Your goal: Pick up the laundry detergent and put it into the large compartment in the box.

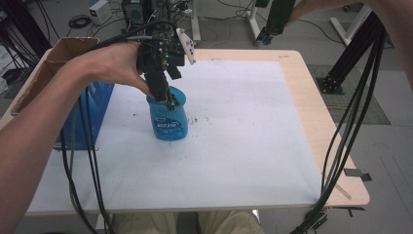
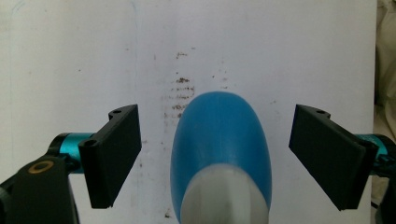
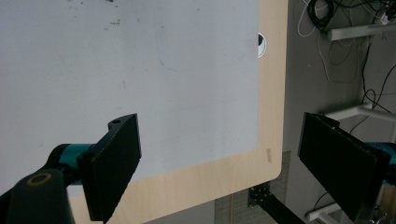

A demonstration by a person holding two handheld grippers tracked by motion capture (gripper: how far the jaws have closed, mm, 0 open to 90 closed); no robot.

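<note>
We hover left gripper (image 2: 215, 158), fingers (image 2: 114, 156) spread, blue bottle (image 2: 222, 140) upright on tabletop (image 1: 243, 146) between them. Plastic looks light, smooth, slippery: we pinch upper body. Right gripper (image 3: 219, 168) fingers spread, empty.

Blue plastic cup with white label (image 1: 168, 119): rim partly hidden behind left gripper (image 1: 170, 102) in high view; label print too blurred to read. In left gripper view, cup (image 2: 220, 140) cut off by bottom edge. Brown cardboard box (image 1: 53, 63) at table's left edge partly hidden by forearm.
</note>
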